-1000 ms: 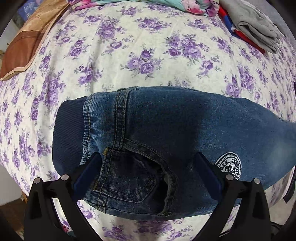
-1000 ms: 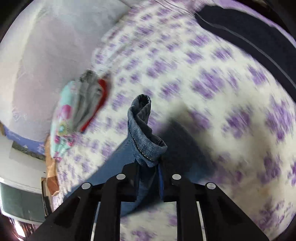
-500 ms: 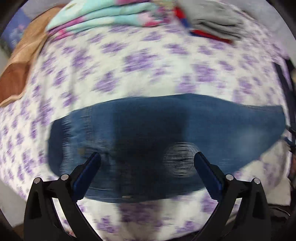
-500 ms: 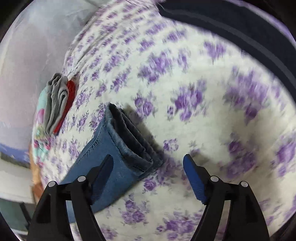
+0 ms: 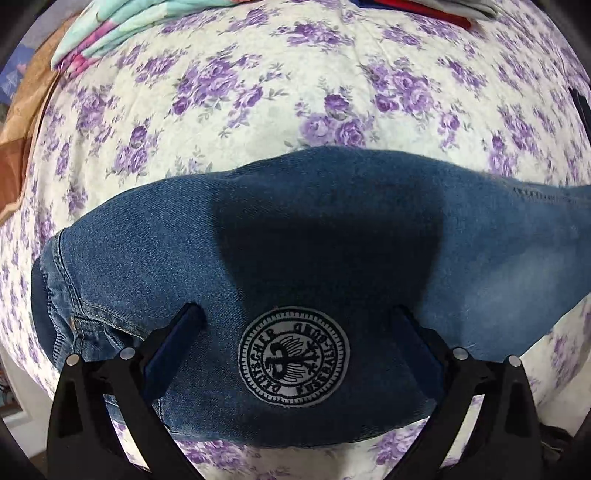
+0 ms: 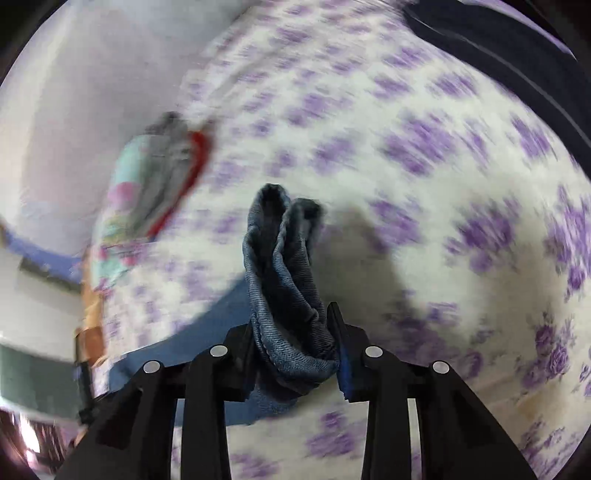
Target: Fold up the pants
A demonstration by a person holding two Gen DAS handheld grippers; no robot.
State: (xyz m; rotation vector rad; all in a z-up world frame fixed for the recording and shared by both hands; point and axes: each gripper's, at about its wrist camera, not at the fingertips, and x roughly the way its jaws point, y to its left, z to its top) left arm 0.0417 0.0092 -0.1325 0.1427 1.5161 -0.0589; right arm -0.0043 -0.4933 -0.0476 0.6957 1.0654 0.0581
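Left wrist view: jeans [image 5: 314, 240] lie flat across the flowered bedsheet [image 5: 258, 92], running 9 to 3 o'clock, filling the lower half of the view. Waist end with pocket seam [image 5: 107, 325] at 8 o'clock, leg tapering off toward 3 o'clock. Round white-and-black badge [image 5: 294, 355] on the denim at 6 o'clock, right between the fingers. Left gripper [image 5: 295, 317] spread wide, nothing pinched; blue pads [image 5: 177, 339] sit over the denim, contact unclear. Dark shadow on the jeans just past the tips. Folded clothes, teal-pink stack [image 5: 122, 26], at 11 o'clock on the far side of the bed; red and grey pieces [image 5: 424, 11] at 1 o'clock. Brown blanket [image 5: 22, 110] at 9–10 o'clock.

Right wrist view, blurry: right gripper [image 6: 291, 332] clamped narrow on the jeans hems [image 6: 284, 266], both leg cuffs bunched and sticking up past the tips toward 12 o'clock. Rest of the leg [image 6: 177, 354] trails down to 8 o'clock on the sheet [image 6: 443, 184]. Stack of folded clothes [image 6: 155, 184] at 10 o'clock, well apart from the cuffs. Dark striped cloth [image 6: 498, 48] at 1 o'clock at the bed's far edge. Wall at 11 o'clock.
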